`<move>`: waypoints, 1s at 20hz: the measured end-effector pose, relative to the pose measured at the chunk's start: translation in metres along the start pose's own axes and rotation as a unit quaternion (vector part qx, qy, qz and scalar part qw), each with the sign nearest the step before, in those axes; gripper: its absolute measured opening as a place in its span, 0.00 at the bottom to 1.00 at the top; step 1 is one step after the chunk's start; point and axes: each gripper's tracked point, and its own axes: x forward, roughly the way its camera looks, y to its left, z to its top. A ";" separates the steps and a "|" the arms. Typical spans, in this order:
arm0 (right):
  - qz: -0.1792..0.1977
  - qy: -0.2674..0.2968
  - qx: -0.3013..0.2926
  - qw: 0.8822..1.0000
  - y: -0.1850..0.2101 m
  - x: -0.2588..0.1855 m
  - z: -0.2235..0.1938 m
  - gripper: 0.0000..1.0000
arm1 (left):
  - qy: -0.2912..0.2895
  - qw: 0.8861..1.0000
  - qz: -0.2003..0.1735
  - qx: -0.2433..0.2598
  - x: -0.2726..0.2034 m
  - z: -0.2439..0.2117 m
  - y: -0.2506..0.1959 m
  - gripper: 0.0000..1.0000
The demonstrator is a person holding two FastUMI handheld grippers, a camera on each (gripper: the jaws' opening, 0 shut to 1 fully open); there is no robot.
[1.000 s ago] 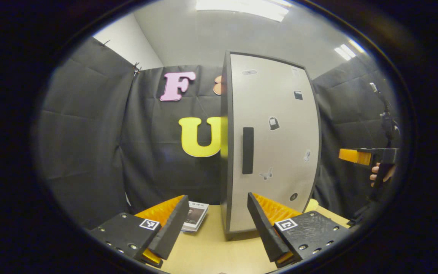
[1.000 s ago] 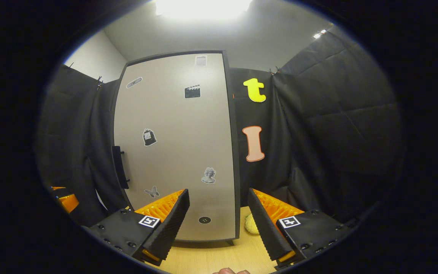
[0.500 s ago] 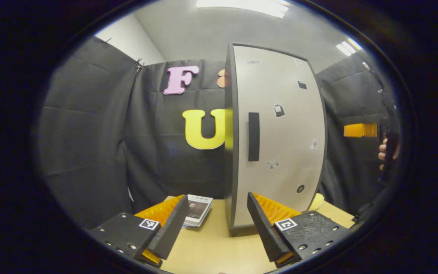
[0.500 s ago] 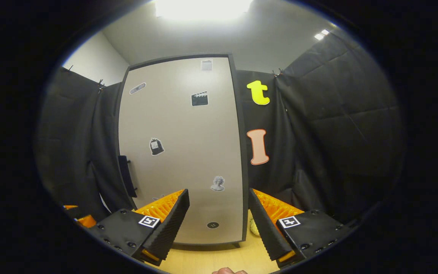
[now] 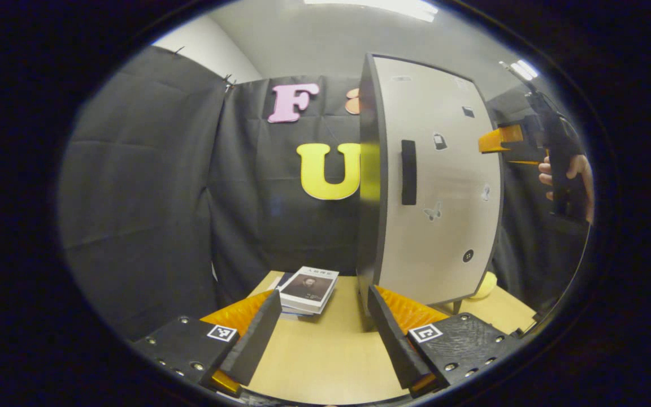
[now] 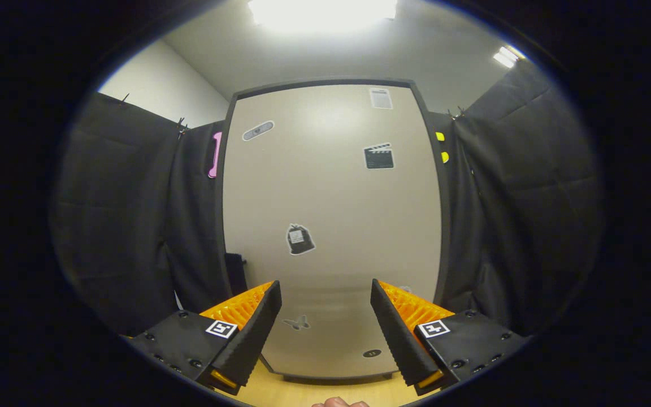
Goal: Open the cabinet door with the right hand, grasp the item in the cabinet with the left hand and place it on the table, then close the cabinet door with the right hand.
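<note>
In the left gripper view the left gripper [image 5: 322,333] has its jaws spread wide with nothing between them, low over the wooden table [image 5: 325,362]. Ahead of the jaws and a little to their right stands the cabinet [image 5: 368,169], its pale door [image 5: 444,203] closed; the dark upright handle [image 5: 408,172] sits near the door's left edge, above the right finger. A stack of books [image 5: 308,289] lies on the table just ahead of the gap between the jaws, left of the cabinet. A yellow soft thing [image 5: 485,285] shows on the table past the cabinet's right lower corner. The item inside the cabinet is hidden behind the closed door. Far to the right, a hand [image 5: 568,181] holds the other gripper raised beside the door's upper right edge.

In the right gripper view the right gripper [image 6: 325,333] also has its jaws spread and empty, facing the door [image 6: 331,226] straight on, apart from it. The handle [image 6: 237,272] is seen at the door's left edge, above the left finger
</note>
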 end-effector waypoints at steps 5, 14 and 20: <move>0.036 0.001 0.007 0.999 0.045 0.026 0.000 1.00 | 0.020 0.998 0.063 -0.007 -0.003 -0.018 0.070 0.94; 0.041 0.036 0.011 0.998 0.079 0.074 -0.036 1.00 | 0.027 0.991 0.129 -0.023 -0.006 -0.030 0.128 0.95; 0.030 0.065 -0.014 0.997 0.103 0.092 -0.063 0.89 | 0.035 0.991 0.129 -0.014 -0.005 -0.035 0.128 0.95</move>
